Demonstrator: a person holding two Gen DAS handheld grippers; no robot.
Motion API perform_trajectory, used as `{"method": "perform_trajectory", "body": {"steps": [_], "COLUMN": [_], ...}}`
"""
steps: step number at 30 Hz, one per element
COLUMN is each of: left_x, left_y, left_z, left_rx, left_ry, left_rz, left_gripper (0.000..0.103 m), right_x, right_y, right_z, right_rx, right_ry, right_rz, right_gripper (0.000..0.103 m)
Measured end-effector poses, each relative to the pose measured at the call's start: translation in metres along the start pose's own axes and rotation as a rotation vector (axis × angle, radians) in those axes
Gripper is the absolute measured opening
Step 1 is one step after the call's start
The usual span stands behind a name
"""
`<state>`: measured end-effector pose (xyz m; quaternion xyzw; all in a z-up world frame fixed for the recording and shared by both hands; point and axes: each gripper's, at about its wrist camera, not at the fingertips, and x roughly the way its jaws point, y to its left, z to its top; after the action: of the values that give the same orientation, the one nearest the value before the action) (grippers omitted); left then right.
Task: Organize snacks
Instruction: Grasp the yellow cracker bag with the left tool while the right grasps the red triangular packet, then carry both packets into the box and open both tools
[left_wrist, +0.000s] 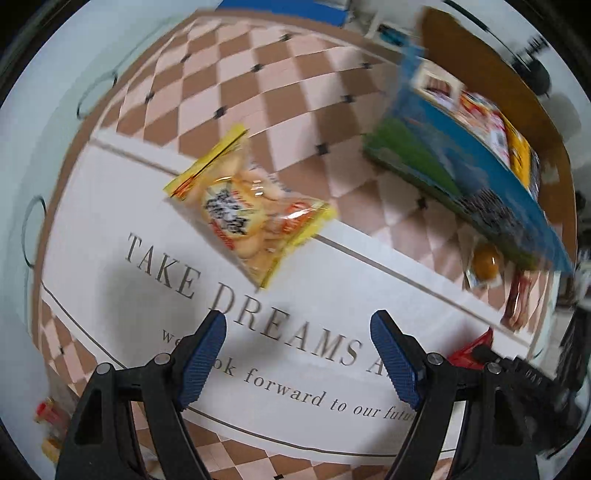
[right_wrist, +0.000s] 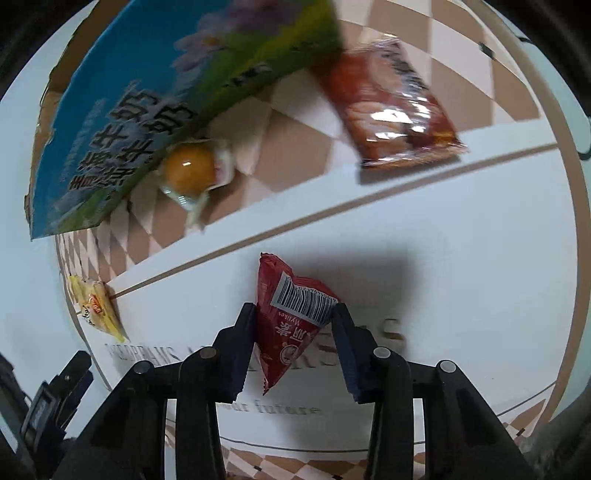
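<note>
My right gripper (right_wrist: 293, 317) is shut on a small red snack packet (right_wrist: 291, 321) with a barcode, held above the white cloth. My left gripper (left_wrist: 297, 332) is open and empty above the printed cloth. A yellow bag of biscuits (left_wrist: 251, 210) lies ahead of it; its corner shows in the right wrist view (right_wrist: 96, 306). A blue and green cardboard box (left_wrist: 461, 162) holding snacks stands at the right, and it also shows in the right wrist view (right_wrist: 166, 96). An orange wrapped sweet (right_wrist: 190, 170) lies beside the box. A red-brown snack bag (right_wrist: 391, 107) lies further off.
A checkered and white tablecloth (left_wrist: 258, 92) covers the round table. Small red and yellow packets (left_wrist: 50, 421) lie at the left table edge. The right gripper's body (left_wrist: 524, 373) sits close at the right of the left wrist view.
</note>
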<state>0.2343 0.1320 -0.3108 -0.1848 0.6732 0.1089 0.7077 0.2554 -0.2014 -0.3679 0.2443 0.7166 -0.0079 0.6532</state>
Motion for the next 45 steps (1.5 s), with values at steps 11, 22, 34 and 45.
{"method": "perform_trajectory", "body": {"steps": [11,22,34,45], "left_x": [0.038,0.082,0.085,0.086], "left_y": [0.053,0.051,-0.027,-0.028], "left_z": [0.067,0.092,0.053,0.051], "left_rx": [-0.093,-0.198,0.297,0.285], "left_ry": [0.157,0.213,0.139,0.139], "left_rz": [-0.089,-0.059,0.129,0.123], "left_gripper": [0.080,0.075,0.064,0.066], "right_x": [0.023,0.033,0.044,0.058], "right_y": [0.063,0.089,0.085,0.116], "right_z": [0.009,0.022,0.023,0.017], "right_rx": [-0.042,-0.036,-0.003,-0.079], "right_ry": [0.041,0.048,0.066,0.056], "right_rz": [-0.047,-0.102,-0.109,-0.188], "right_gripper": [0.041,0.048,0.055,0.056]}}
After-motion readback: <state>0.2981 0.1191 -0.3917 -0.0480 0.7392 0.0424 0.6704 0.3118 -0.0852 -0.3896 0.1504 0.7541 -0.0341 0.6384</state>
